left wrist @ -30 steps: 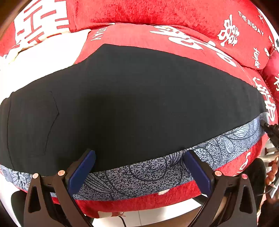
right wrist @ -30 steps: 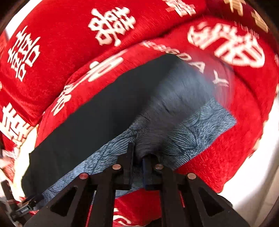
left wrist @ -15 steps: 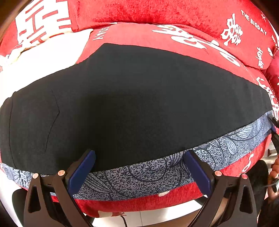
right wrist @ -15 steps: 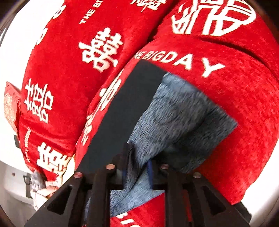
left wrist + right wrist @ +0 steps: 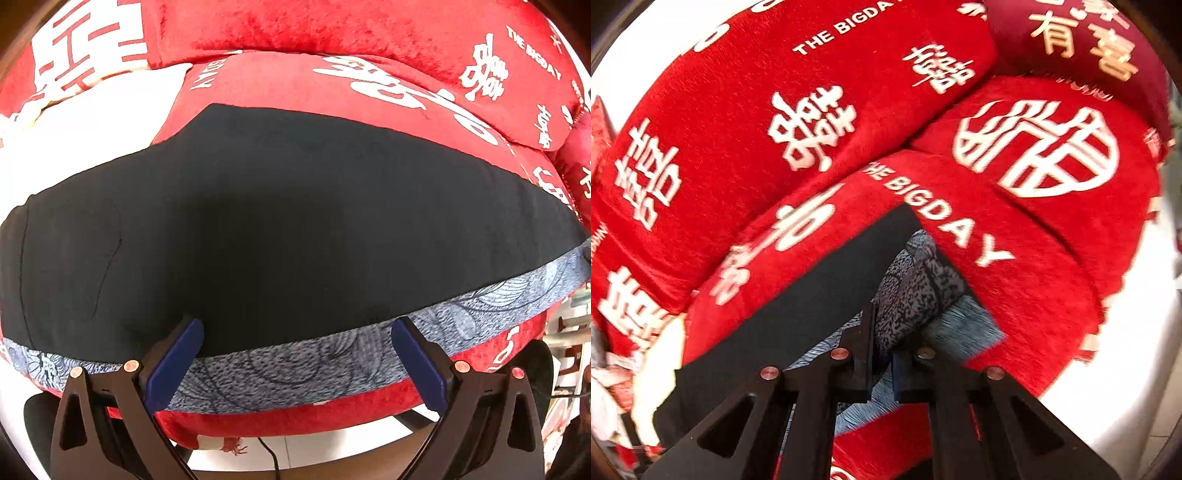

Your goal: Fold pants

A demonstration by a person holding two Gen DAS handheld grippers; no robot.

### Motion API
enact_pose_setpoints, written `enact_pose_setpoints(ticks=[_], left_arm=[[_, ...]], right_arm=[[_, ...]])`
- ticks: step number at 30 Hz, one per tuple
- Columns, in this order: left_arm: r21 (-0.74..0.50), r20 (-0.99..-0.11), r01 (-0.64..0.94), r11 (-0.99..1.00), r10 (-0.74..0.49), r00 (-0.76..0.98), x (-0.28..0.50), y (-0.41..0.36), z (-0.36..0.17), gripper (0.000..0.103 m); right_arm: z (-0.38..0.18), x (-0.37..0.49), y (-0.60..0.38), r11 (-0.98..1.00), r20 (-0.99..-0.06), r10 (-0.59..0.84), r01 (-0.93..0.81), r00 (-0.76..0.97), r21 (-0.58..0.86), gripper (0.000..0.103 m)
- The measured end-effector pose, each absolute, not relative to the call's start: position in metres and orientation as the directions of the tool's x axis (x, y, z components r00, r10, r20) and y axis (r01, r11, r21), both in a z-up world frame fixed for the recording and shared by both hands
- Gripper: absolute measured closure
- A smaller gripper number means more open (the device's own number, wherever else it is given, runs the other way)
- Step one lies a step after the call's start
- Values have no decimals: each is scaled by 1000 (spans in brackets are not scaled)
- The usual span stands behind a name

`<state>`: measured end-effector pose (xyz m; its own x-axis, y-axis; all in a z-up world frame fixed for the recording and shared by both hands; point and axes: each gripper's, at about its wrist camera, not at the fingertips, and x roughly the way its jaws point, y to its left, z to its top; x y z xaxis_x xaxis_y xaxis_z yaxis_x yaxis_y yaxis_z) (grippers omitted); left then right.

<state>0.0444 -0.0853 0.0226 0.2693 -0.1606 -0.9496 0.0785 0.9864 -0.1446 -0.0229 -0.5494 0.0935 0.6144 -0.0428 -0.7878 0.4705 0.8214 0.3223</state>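
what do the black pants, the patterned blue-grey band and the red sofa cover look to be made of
Black pants: seemingly a smooth, matte woven cloth; flat, no sheen, faint stitched seams.
Patterned band: likely a thin printed fabric; speckled leaf and line print, and it bunches softly where the right gripper pinches it.
Red sofa cover: looks like plush velvet or chenille; fuzzy nap, patchy sheen.

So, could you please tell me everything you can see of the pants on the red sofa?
The pants are plain black, matte cloth with a grey-blue patterned band along the near edge. They lie spread flat and smooth across the red sofa cushion, with a curved pocket seam at one end. The left gripper hangs open over the band, not gripping. The right gripper is shut on the band's far corner, which bunches up off the cushion.
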Motion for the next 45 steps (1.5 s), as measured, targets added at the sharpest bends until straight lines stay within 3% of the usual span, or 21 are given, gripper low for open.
enact_pose_setpoints(ticks=[5,11,18,19,20,22,25,29,32,35,37,40,45], left_arm=[[-114,-961,115,987,-139,239,44,-95,15,1],[-150,-949,104,983,-173,263,42,-87,25,1],[-110,-958,137,984,-142,249,44,-103,16,1],[-108,-957,133,985,-139,253,44,-102,16,1],[-104,-960,121,987,-131,248,45,-101,14,1],[-103,-964,102,990,-124,235,48,-100,9,1],[-94,-960,93,991,-115,256,47,-105,16,1],[-45,-950,131,990,-83,302,55,-126,24,1],[107,-946,98,989,71,317,63,-118,15,0],[85,-947,20,996,75,313,63,-78,13,0],[124,-939,-11,992,121,322,59,-56,16,0],[290,-897,-67,955,296,328,51,-26,16,0],[104,-944,-155,982,146,297,59,-8,24,0]], right_arm=[[30,-4,-567,801,-878,-39,540,477,258,96],[80,-31,-549,820,-811,-141,525,568,226,96],[39,-5,-550,835,-884,-160,538,439,116,94],[45,-6,-549,838,-880,-166,533,446,112,81],[51,-8,-551,834,-879,-186,543,439,95,55],[63,-15,-558,811,-867,-260,583,426,43,17],[94,-29,-555,806,-803,-329,591,497,35,17],[111,-19,-502,889,-751,-256,454,608,64,10],[89,8,-433,973,-788,-140,229,600,2,10],[57,22,-377,993,-832,-116,76,543,-89,10],[36,27,-359,992,-862,-117,18,493,-125,10],[25,27,-355,988,-865,-142,17,481,-153,6],[51,33,-324,982,-828,-151,-12,539,-187,5]])
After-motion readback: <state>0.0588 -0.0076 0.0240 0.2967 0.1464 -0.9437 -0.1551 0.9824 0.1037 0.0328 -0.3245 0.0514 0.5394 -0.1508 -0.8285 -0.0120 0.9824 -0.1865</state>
